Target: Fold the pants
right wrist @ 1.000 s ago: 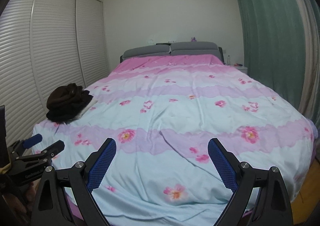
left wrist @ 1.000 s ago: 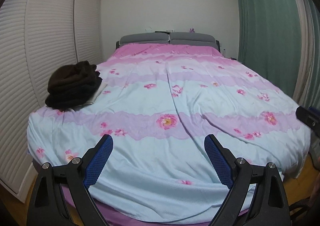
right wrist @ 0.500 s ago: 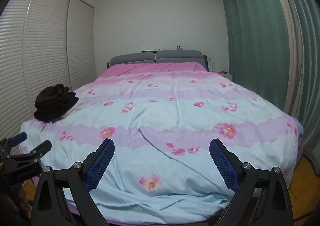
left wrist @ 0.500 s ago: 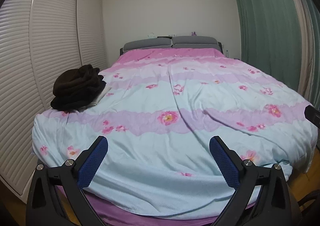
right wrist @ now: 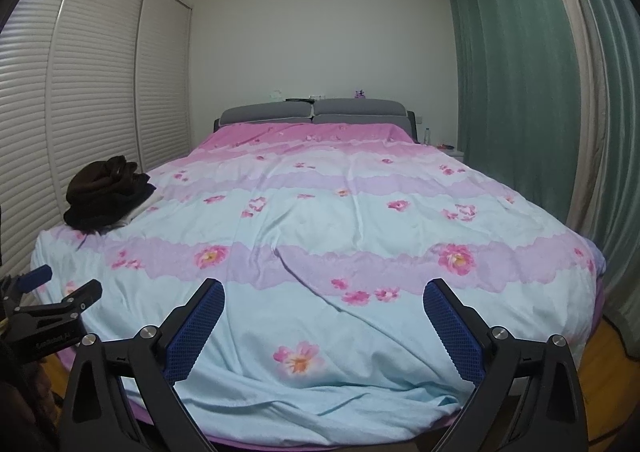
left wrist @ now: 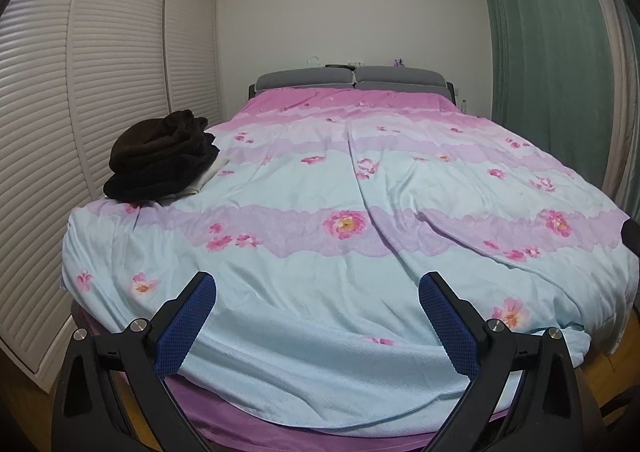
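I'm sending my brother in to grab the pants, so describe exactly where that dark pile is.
Find the big bed with its pink and blue floral duvet. The dark brown bundle sits on its left edge beside the white louvered wardrobe doors. It's the only dark thing on the bed.

Small items on the headboard point(right wrist: 312, 113) are too small to identify; pale cloth under the dark pile point(left wrist: 160, 155) mostly hidden.

a wide bed point(left wrist: 360, 292) spread with a pale blue and pink flowered quilt point(left wrist: 304, 187), grey headboard cushions point(left wrist: 352, 77) at its far end, and a heap of dark brown pants point(left wrist: 160, 155) lying near its left edge.
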